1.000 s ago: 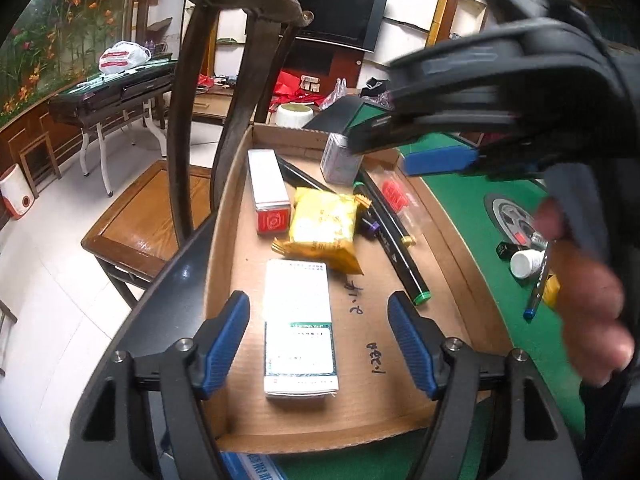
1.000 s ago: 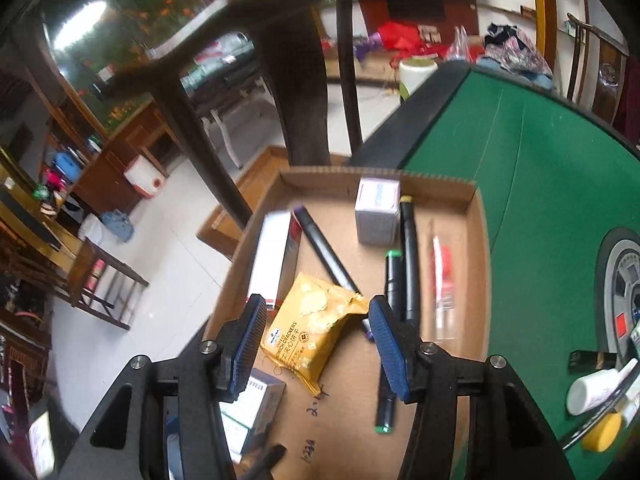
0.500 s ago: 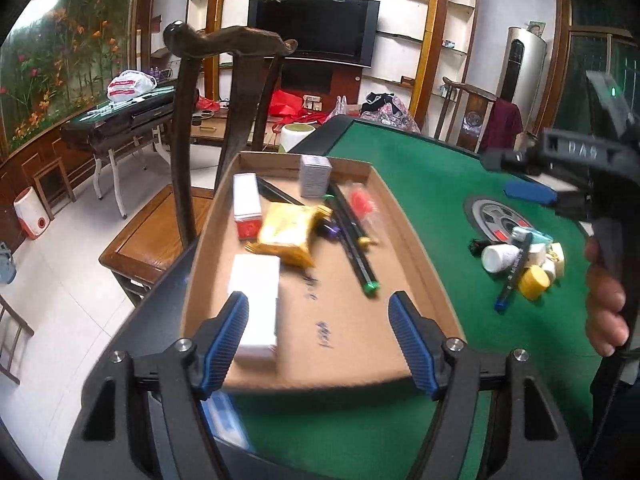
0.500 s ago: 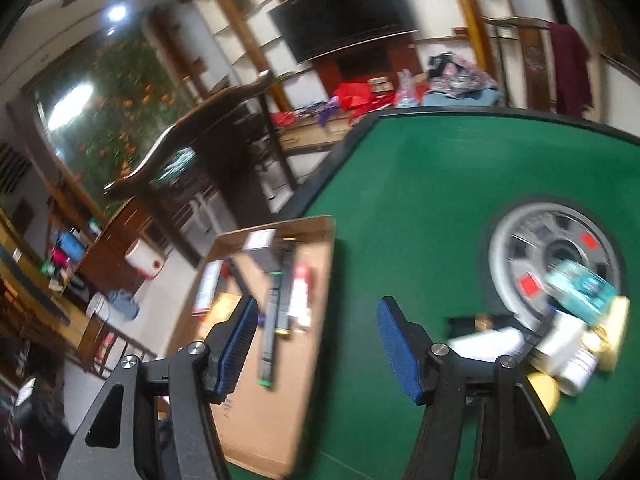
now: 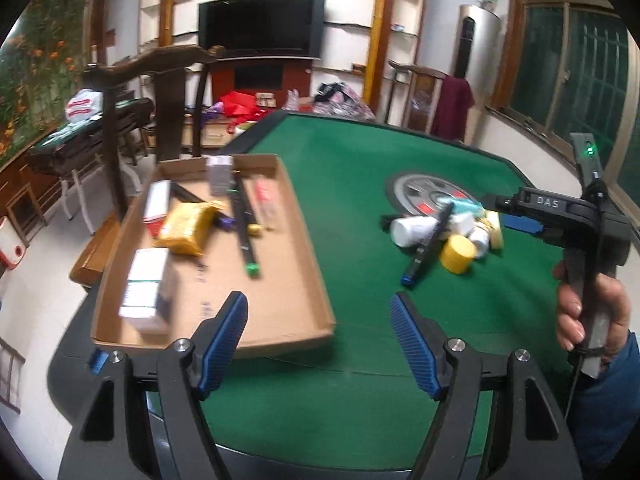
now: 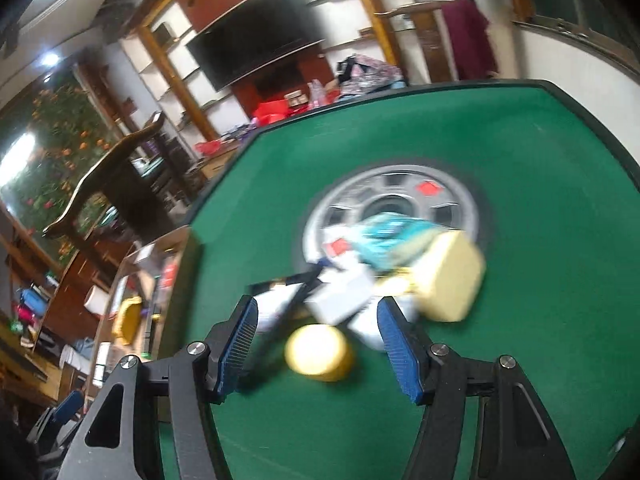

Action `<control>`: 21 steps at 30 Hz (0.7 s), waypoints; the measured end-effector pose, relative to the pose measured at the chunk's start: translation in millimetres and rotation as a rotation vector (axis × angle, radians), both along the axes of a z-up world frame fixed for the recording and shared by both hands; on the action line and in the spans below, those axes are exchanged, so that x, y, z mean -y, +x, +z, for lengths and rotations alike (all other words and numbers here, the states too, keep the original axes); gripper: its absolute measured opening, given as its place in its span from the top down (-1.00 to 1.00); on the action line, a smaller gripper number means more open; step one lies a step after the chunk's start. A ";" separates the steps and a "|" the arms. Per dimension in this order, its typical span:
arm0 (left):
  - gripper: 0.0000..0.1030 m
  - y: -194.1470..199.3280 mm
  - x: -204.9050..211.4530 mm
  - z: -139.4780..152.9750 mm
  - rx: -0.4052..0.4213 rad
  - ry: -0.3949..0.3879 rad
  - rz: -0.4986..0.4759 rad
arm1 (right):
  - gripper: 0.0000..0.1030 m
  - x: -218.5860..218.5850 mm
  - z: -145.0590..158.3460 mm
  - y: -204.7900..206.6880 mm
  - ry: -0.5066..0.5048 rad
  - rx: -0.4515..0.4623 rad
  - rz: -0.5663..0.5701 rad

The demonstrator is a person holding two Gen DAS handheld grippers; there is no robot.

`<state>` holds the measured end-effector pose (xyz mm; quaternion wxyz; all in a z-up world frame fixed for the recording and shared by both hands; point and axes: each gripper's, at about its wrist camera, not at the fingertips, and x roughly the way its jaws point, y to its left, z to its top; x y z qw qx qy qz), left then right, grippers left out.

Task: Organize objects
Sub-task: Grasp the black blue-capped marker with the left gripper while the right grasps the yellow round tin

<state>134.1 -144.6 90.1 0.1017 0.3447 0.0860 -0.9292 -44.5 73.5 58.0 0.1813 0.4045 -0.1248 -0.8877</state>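
Left wrist view: your left gripper hangs with its fingers spread wide and nothing between them, above the green surface at the near corner of the cardboard tray. Inside the tray, 1 black marker lies with its long axis running front to back, green cap toward you; beside it sit a yellow snack packet, a white box at the near left, a red-and-white box and a small grey box at the far end. To the right, a loose pile rests by the round centre disc, with a dark pen pointing its blue tip toward you.

Your right gripper is held over that pile, fingers apart and empty, a yellow cap between them on the surface; motion blur hides finer detail.
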 end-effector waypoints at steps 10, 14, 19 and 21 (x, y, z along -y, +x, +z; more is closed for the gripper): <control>-0.42 -23.9 -22.8 -21.7 0.064 0.022 -0.082 | -0.30 -21.1 -27.3 -20.1 -0.070 0.168 -0.010; -0.42 -28.3 -21.5 -31.1 0.082 0.050 -0.116 | -0.30 -12.3 -36.4 -20.1 -0.063 0.194 0.013; -0.42 -47.5 -18.2 -37.5 0.087 0.100 -0.130 | -0.31 7.2 -50.6 -18.6 -0.052 0.240 0.065; -0.42 -59.5 -20.0 -37.5 0.082 0.093 -0.132 | -0.31 12.1 -49.6 -16.0 -0.047 0.235 0.087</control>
